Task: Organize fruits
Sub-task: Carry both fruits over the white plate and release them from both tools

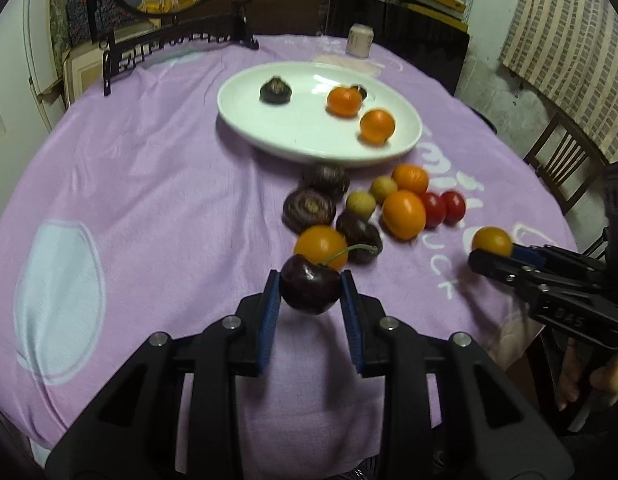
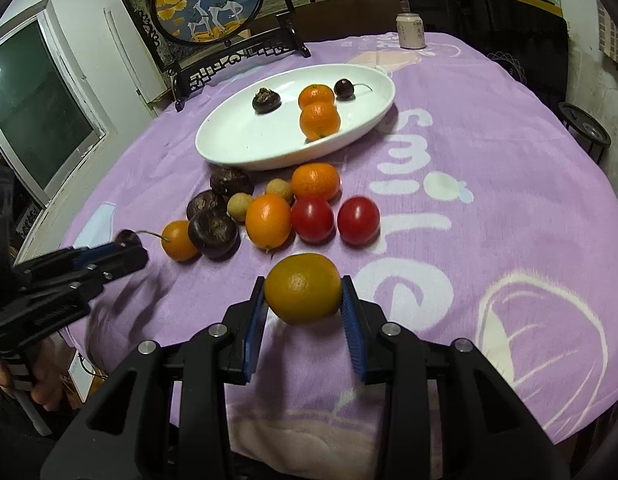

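A table (image 2: 489, 168) draped in a lilac cloth (image 2: 509, 240) with white lettering fills the room's middle. At its far left edge stands a round painted screen (image 2: 209, 0) of deer in a dark carved frame. A pale can (image 2: 410, 31) sits at the far edge. A window (image 2: 33, 112) is set in the white left wall; a wooden chair (image 1: 565, 160) stands right.

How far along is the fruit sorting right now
Early. The white plate holds four fruits: two oranges, a cherry, a dark chestnut-like one. The left gripper grips a cherry; the right gripper grips a small orange. Ten fruits remain on the purple cloth.
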Action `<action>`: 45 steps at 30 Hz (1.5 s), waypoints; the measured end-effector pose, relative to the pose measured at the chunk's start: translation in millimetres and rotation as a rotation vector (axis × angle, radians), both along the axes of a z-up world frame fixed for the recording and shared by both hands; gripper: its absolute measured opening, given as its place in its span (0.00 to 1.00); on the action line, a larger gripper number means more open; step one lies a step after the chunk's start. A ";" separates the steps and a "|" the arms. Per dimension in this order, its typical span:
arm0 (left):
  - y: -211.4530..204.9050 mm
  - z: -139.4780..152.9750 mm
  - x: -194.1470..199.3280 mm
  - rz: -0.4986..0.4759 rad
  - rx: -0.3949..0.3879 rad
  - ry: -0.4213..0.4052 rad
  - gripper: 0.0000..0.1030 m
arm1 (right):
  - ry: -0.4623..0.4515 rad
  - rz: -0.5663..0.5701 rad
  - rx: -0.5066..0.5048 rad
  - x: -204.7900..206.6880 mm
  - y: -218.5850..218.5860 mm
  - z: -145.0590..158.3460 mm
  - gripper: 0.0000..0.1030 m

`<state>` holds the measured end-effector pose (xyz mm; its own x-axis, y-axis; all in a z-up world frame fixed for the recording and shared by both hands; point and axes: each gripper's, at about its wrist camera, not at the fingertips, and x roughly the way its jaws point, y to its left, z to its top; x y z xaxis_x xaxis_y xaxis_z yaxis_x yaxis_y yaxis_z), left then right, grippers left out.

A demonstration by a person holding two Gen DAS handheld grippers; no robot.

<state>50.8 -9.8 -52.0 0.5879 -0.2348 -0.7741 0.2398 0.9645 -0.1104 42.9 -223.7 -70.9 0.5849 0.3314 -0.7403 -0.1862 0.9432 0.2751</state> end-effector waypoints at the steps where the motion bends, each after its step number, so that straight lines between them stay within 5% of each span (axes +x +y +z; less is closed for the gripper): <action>1: 1.2 4.1 2.4 -0.002 -0.005 -0.006 0.29 | -0.001 0.002 0.001 2.7 0.2 1.0 0.35; 7: 4.6 29.1 55.6 0.011 -0.008 -0.023 0.29 | -0.033 0.035 -0.031 42.1 7.1 21.5 0.35; 12: -10.2 49.3 152.9 0.047 0.001 -0.023 0.29 | -0.106 0.044 -0.074 109.5 15.5 54.4 0.35; 18: -24.9 22.4 241.6 0.118 -0.043 0.074 0.29 | -0.079 -0.009 -0.120 201.2 15.8 33.8 0.35; 22: -29.5 2.5 241.4 0.082 -0.032 0.091 0.30 | -0.005 -0.005 -0.032 209.7 2.7 15.4 0.35; 29: -35.0 -1.3 240.7 0.043 -0.043 0.101 0.31 | 0.008 -0.006 -0.035 215.2 6.4 9.1 0.37; 31: -33.6 -2.1 239.8 0.057 -0.032 0.094 0.56 | -0.012 -0.023 -0.036 215.5 4.8 11.4 0.59; 32: -32.2 -1.1 237.6 0.075 -0.021 0.074 0.67 | -0.036 -0.033 -0.047 213.3 2.7 14.2 0.60; 37: -24.7 8.7 227.8 0.078 -0.064 0.051 0.76 | -0.145 -0.076 -0.142 206.6 -3.7 25.4 0.60; 45: -3.1 41.1 151.9 0.116 -0.088 -0.027 0.78 | -0.109 -0.123 -0.028 183.2 -27.5 27.9 0.60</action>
<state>202.7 -12.9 -10.9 0.6356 -0.2304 -0.7368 0.1313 0.9728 -0.1909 226.1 -251.2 -42.9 0.6974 0.2325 -0.6779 -0.0962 0.9677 0.2330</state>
